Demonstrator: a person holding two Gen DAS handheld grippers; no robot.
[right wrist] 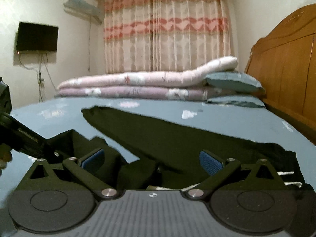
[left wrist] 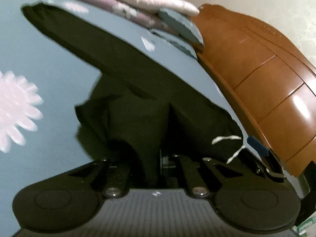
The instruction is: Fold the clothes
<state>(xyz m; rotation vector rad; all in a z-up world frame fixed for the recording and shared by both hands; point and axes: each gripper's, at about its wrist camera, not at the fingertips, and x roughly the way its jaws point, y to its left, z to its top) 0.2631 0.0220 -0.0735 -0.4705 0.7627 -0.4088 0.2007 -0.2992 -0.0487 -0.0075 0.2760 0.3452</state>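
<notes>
Trousers (right wrist: 177, 138), dark and loosely spread, lie on the blue bedsheet (right wrist: 227, 122) near the wooden headboard (right wrist: 286, 63). One leg runs long and flat away towards the far side of the bed; the other part is bunched in folds close to both cameras. White drawstrings (left wrist: 227, 138) trail from the waist end near the headboard side.

In the left wrist view, a ridge of the dark cloth rises straight up between the fingers of the left claw (left wrist: 158, 158), which is pressed together on that fold, pinching the trousers. The same claw shows at the left edge of the right wrist view as a black arm reaching down into the bunched cloth.

The right claw (right wrist: 152, 160) is spread wide, its blue pads (right wrist: 210, 162) well apart, with crumpled cloth lying between them; the pads do not press on it.

Behind the trousers, at the far side of the bed, a folded pink and mauve quilt (right wrist: 138, 85) lies stacked, its end resting over two blue pillows (right wrist: 235, 81) against the headboard. White flower prints (left wrist: 15, 108) dot the sheet. Beyond hang striped pink curtains (right wrist: 167, 29), with a dark wall screen (right wrist: 37, 36) and an air conditioner (right wrist: 81, 6) on the left wall.
</notes>
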